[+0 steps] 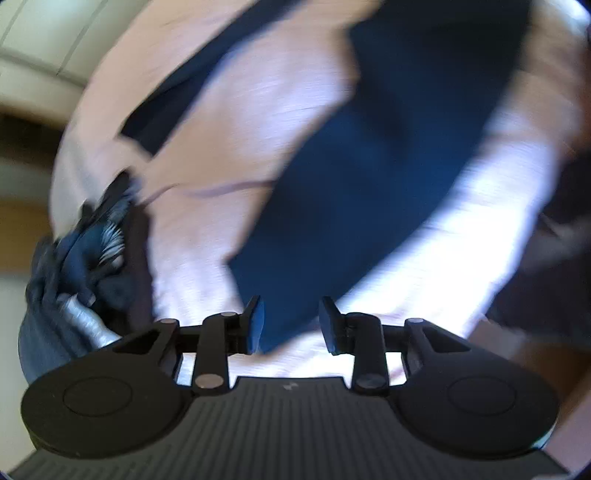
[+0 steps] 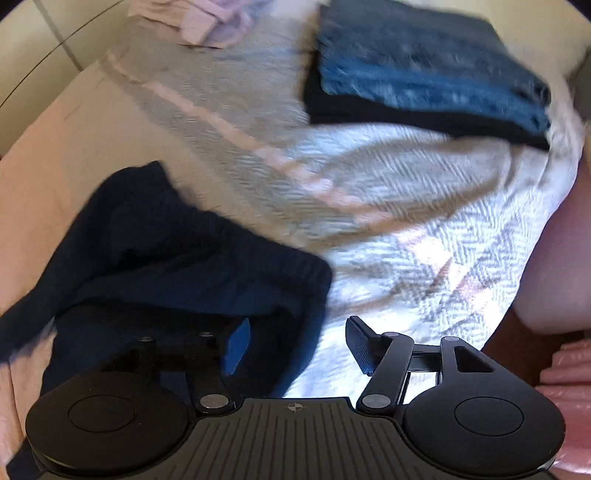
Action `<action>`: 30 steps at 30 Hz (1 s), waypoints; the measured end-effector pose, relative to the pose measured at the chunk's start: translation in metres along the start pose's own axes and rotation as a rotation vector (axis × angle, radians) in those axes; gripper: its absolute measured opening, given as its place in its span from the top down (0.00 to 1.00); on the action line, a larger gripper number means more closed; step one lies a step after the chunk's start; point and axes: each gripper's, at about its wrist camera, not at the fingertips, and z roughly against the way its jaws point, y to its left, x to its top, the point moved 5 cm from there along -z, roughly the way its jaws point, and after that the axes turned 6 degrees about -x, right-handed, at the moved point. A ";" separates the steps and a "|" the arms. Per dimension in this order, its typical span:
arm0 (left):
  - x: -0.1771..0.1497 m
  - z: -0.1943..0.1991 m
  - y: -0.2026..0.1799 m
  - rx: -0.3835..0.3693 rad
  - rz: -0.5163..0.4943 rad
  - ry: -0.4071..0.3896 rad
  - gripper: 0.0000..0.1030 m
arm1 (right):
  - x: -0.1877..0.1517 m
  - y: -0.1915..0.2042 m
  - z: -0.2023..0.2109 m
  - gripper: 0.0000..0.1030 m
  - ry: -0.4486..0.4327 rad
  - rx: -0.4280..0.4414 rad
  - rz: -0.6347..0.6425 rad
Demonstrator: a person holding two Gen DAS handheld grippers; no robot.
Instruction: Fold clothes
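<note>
Two grippers hang over a bed spread with a pale pink sheet [image 1: 280, 122], and both views are smeared with blur. The left gripper [image 1: 291, 325] has its fingers [image 1: 255, 325] parted a little, with nothing pressed between the pads; the near corner of a dark navy garment [image 1: 354, 206] lies on the sheet under the gap, and whether the pads touch the cloth cannot be told. That navy garment runs as a long flat band away from the left gripper across the pink sheet. Off to the side of the band, near the sheet's edge, sits a crumpled heap of dark blue and patterned clothes [image 1: 88, 258]. The right gripper [image 2: 297, 347] stands with its fingers [image 2: 360, 345] well apart and nothing clamped; one blue pad hangs over a rumpled navy garment [image 2: 177, 258], the other over a white herringbone blanket [image 2: 388, 206]. On that blanket, well beyond the navy garment, rests a folded stack of clothes [image 2: 424, 77], blue denim on top of a dark piece. Some folded pale pink cloth [image 2: 207, 18] lies at the blanket's far edge.
</note>
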 end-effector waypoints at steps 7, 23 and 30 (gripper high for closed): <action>0.004 -0.086 0.082 -0.170 0.326 -0.025 0.59 | -0.082 0.120 0.038 0.41 -0.015 0.109 0.247; -0.053 -0.090 0.096 -0.308 0.462 0.010 0.93 | -0.178 0.239 0.046 0.41 0.071 0.167 0.332; -0.032 -0.067 0.136 -0.243 0.392 -0.043 0.64 | -0.157 0.264 0.050 0.41 0.063 0.167 0.399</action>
